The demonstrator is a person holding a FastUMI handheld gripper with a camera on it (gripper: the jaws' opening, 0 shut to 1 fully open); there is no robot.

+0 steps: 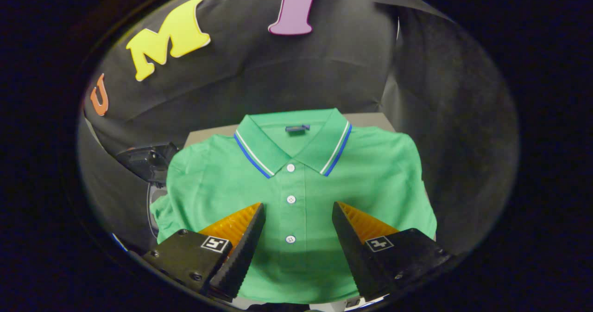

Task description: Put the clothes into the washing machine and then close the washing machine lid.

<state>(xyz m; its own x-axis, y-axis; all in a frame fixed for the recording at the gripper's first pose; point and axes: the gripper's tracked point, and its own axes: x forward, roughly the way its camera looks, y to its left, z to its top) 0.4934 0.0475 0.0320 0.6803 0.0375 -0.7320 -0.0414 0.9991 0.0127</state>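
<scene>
Folded green polo shirt (296, 196) with white-and-blue striped collar, lying flat on a grey surface (370, 119), collar at the far end, button placket running down the middle toward the near edge. Three white buttons (291, 199) along the placket. Small dark label inside the collar. Gripper (299, 210) hanging over the near half of the shirt, fingers spread wide, one on each side of the placket, nothing pinched between them. Cannot tell whether the fingertips touch the cloth. Dark glossy object (146, 161) just left of the shirt's left shoulder, partly hidden, too unclear to identify. Black cloth wall (278, 75) beyond the far edge.
</scene>
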